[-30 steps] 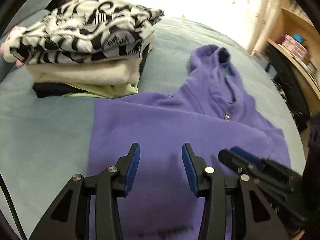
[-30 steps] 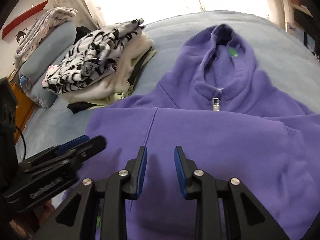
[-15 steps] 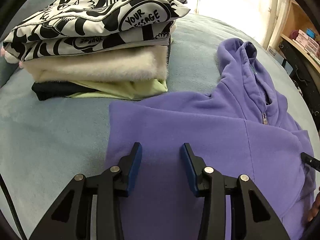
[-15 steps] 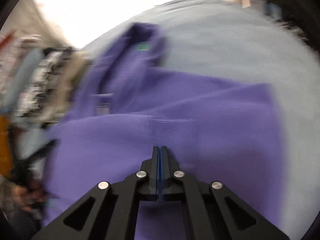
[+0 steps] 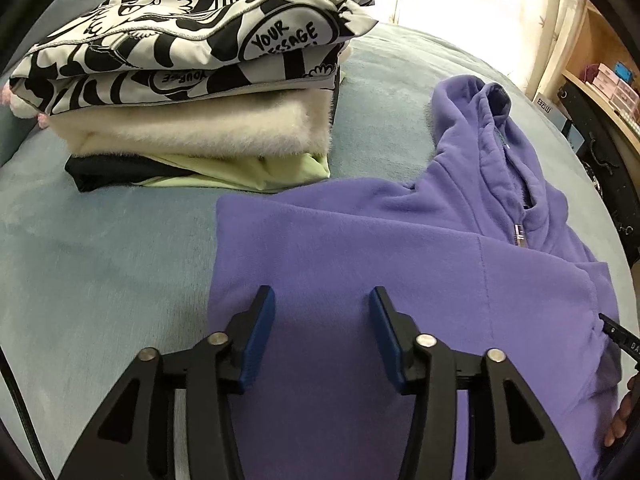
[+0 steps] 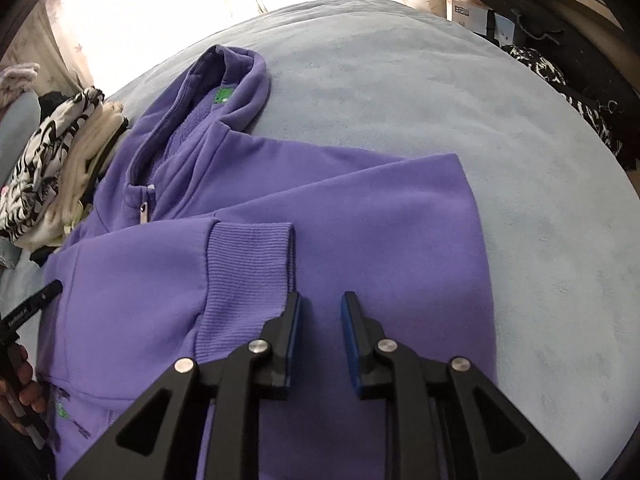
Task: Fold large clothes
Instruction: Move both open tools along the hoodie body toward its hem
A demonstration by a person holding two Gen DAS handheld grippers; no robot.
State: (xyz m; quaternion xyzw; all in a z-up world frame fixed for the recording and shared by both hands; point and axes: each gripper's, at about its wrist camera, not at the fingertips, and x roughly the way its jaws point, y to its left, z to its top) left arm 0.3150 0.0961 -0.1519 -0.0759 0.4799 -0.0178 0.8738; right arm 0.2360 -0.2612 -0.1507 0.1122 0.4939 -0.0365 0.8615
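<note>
Purple fleece zip-neck pullover (image 6: 360, 240) flat on pale blue blanket (image 6: 500, 140), sleeves folded in, body fold pending; left gripper (image 5: 322, 336) and right gripper (image 6: 320, 332) just widened, empty, above fabric.

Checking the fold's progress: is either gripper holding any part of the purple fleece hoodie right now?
Nothing is held. Left gripper and right gripper both hover open over the purple fleece hoodie.

Purple zip hoodie (image 6: 360, 216) flat on bed, sleeves folded in – hem prob. off-frame.
</note>
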